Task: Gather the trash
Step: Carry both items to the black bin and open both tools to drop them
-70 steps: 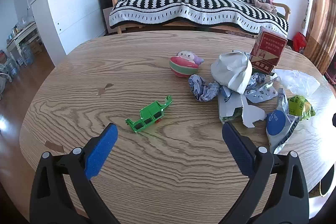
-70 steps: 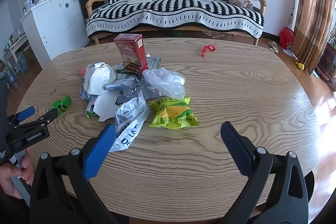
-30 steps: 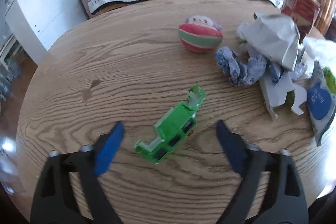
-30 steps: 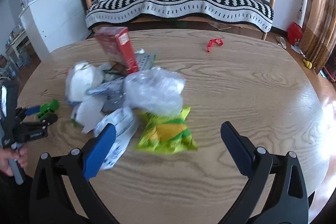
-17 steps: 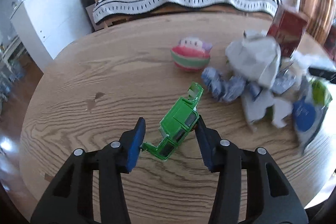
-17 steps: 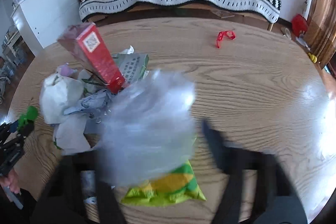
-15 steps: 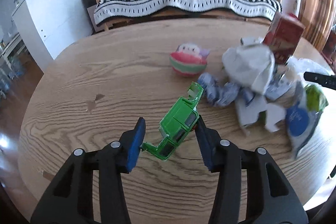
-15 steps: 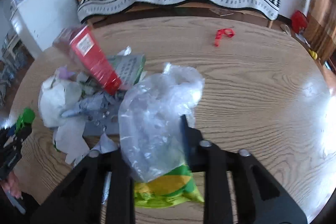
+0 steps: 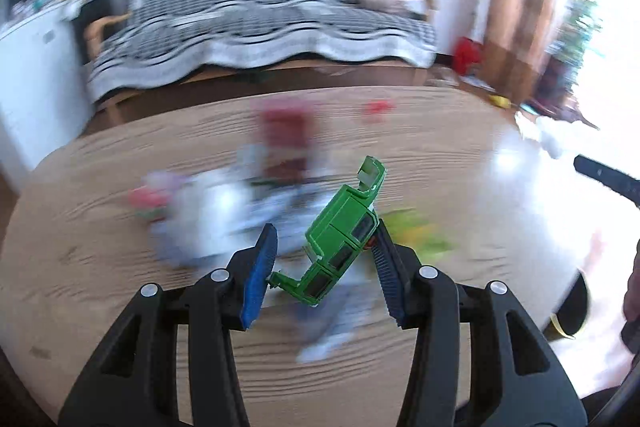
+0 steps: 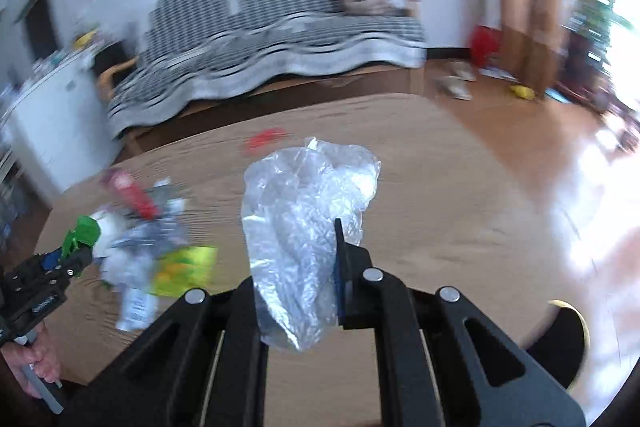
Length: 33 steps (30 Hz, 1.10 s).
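Two hand-held grippers: left (image 9: 322, 271) clamping green toy (image 9: 340, 247), right (image 10: 296, 267) pinching plastic bag (image 10: 304, 203)

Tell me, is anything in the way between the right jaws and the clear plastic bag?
No. The right gripper has just closed its jaws on the clear plastic bag, so nothing stands between them. The left gripper likewise grips the green toy truck directly. No bin shows in either view.

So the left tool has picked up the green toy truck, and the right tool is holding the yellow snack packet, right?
Not quite. The left tool does grip the green toy truck, but the right tool is clamped on a clear plastic bag, as the right wrist view shows. The yellow snack packet lies on the table.
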Tool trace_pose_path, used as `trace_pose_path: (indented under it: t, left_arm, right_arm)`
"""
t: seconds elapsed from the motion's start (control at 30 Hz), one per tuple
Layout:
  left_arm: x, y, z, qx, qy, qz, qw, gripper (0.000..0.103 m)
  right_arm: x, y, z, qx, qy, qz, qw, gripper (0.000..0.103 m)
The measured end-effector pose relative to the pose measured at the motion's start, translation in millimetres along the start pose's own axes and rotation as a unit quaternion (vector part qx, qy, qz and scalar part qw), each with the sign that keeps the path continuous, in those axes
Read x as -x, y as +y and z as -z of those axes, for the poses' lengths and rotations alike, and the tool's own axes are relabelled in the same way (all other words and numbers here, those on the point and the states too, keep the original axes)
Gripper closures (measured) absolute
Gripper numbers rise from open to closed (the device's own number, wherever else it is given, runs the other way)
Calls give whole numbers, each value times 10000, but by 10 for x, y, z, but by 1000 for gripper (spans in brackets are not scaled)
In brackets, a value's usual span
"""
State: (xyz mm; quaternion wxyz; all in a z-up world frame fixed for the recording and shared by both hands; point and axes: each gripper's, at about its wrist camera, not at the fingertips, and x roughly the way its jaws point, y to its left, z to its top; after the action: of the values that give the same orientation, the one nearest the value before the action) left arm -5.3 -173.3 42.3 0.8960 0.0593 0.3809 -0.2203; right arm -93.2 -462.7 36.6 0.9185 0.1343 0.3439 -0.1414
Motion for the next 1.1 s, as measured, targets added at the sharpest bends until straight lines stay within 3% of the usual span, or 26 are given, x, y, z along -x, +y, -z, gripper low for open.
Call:
trace_pose_path:
  t: [0.1, 0.23, 0.4, 0.53, 0.73, 0.83, 1.07, 1.1]
  left_arm:
    - [-97, -782, -60, -389, -14, 581, 9976, 56]
    - [-203, -1946, -19, -986, 75, 1384, 9854, 56]
    - [-322, -3198, 232, -1578, 283, 2156, 9632, 56]
    - [-538, -4010, 576, -1928, 569, 2690, 9419, 56]
    - [-955, -4706, 997, -2530, 988, 2871, 9186, 55]
    - [-1206, -4855, 1101, -2682, 1187, 2951, 9093, 55]
    - [-1538, -5068, 1215, -2845, 1409, 2970, 9006, 55]
    - [-1567, -5103, 1232, -2861, 1422, 2974, 8997, 55]
  right_arm:
    - [201, -697, 198, -483, -26, 568, 9972, 93]
    - [447, -1719, 606, -1246, 27, 1329, 9833, 93]
    - [562, -2855, 1197, -2005, 343, 1974, 9590, 93]
    - [416, -3504, 1641, -2540, 812, 2093, 9408, 93]
    - [28, -4139, 2266, -3177, 1599, 1846, 9162, 93]
    - [-58, -4299, 2469, -3549, 1715, 1607, 9049, 93]
    - [-211, -4418, 2561, -3753, 1779, 1568, 8961, 92]
    - [-244, -4413, 2560, -3775, 1807, 1573, 8945, 84]
